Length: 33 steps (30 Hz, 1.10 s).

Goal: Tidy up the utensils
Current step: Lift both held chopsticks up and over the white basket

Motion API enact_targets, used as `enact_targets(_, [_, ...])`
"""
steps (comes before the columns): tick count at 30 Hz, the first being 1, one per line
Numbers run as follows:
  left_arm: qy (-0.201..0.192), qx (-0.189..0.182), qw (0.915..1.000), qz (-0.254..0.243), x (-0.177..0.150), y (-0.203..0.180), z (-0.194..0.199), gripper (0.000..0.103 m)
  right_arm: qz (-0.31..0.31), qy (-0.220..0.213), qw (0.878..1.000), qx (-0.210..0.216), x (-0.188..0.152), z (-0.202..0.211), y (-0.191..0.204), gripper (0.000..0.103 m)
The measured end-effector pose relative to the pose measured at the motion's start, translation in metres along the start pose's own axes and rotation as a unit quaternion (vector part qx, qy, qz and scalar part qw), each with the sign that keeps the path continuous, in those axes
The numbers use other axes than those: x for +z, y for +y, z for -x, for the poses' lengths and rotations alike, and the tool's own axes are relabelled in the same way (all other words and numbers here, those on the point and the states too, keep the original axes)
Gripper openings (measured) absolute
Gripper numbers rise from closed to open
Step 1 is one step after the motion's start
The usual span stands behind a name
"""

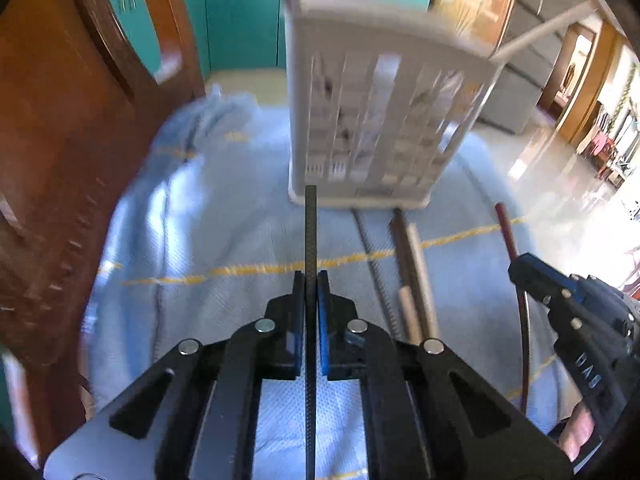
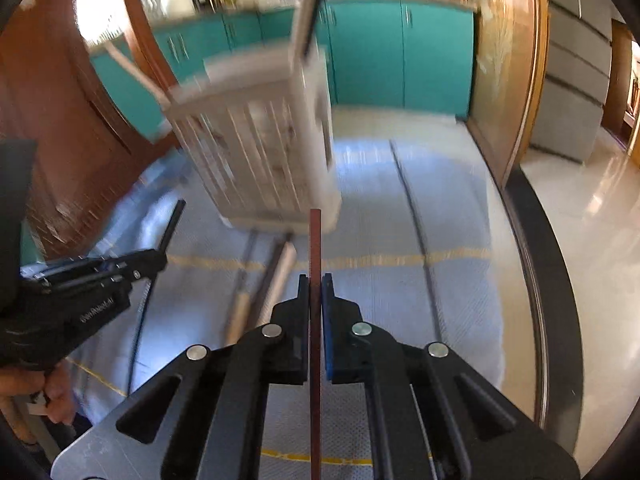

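Black textured chopstick (image 1: 311, 236) sat clamped in the left gripper (image 1: 311, 280); the right gripper (image 2: 315, 282) clenched a reddish-brown chopstick (image 2: 315, 240).

White raised lettering is showing on the black body of each gripper as seen from the other's camera, but none of it is reading cleanly. In the left wrist view, the right gripper (image 1: 520, 266) is carrying a short run of letters on its side, near the right edge of the blue cloth; it is looking like "DAS" or similar, turned sideways. In the right wrist view, the left gripper (image 2: 160, 258) is bearing a longer word along its side, upside down and too blurred to make out. Nothing else is carrying legible text.
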State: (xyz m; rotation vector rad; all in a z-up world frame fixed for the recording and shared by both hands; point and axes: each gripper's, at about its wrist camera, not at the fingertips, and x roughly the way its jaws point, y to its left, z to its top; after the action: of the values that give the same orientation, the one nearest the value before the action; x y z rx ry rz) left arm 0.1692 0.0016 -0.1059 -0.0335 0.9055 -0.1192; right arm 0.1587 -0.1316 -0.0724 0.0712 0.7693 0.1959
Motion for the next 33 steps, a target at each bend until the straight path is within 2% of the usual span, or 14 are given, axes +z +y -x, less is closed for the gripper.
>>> enact_targets(5, [-0.071, 0.002, 0.9974, -0.013, 0.006, -0.005, 0.046, 0.007, -0.005, -0.101, 0.994, 0.040, 0.007, 0.056, -0.006, 0.007])
enact_targets(10, [-0.111, -0.004, 0.9935, -0.023, 0.010, -0.019, 0.071, 0.007, -0.022, -0.171, 0.981, 0.087, 0.015, 0.098, -0.015, 0.007])
enact_targets(16, [-0.150, -0.015, 0.9880, -0.032, 0.010, -0.022, 0.108, 0.007, -0.029, -0.222, 0.970, 0.096, 0.038, 0.131, -0.019, 0.007])
enact_targets(18, [-0.166, -0.018, 0.9854, -0.035, 0.021, -0.021, 0.123, 0.007, -0.031, -0.227, 0.968, 0.099, 0.056, 0.137, -0.018, 0.007])
enact_targets(23, [-0.197, -0.052, 0.9789, -0.022, 0.065, -0.013, 0.159, 0.007, -0.053, -0.247, 0.963, 0.091, 0.107, 0.145, -0.011, 0.007])
enact_targets(26, [-0.234, -0.073, 0.9694, 0.004, 0.094, -0.005, 0.178, 0.007, -0.085, -0.263, 0.956, 0.099, 0.129, 0.147, -0.015, 0.007])
enact_targets(31, [-0.339, -0.096, 0.9328, 0.075, 0.113, 0.003, 0.196, 0.007, -0.134, -0.331, 0.932, 0.065, 0.143, 0.143, -0.023, 0.007])
enact_targets(33, [-0.370, -0.083, 0.9210, 0.090, 0.113, 0.001, 0.188, 0.007, -0.141, -0.339, 0.929, 0.048, 0.142, 0.129, -0.023, 0.007])
